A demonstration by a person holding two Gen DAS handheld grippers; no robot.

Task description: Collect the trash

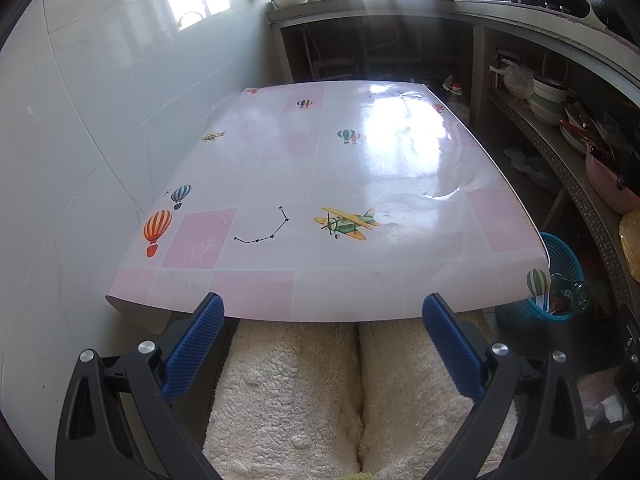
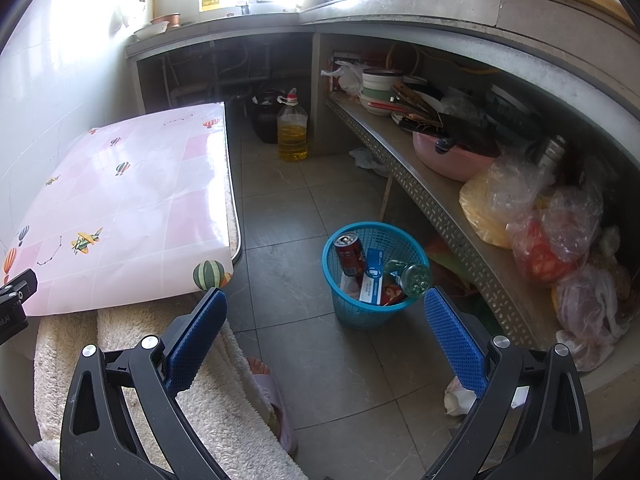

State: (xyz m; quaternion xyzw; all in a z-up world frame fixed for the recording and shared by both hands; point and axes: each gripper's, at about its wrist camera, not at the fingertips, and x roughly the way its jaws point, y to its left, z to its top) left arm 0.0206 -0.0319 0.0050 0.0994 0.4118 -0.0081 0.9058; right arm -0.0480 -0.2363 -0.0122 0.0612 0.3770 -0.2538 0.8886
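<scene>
A blue plastic basket stands on the tiled floor right of the table. It holds a red drink can, a green glass bottle and a blue-and-white carton. The basket also shows at the right edge of the left wrist view. My right gripper is open and empty, just in front of the basket. My left gripper is open and empty at the near edge of the pink table, whose top is bare. A crumpled white paper lies on the floor behind my right finger.
A perforated metal shelf at the right carries bowls, a pink basin and plastic bags. An oil bottle stands on the floor at the back. My lap in white fleece is under the table edge. A tiled wall runs along the left.
</scene>
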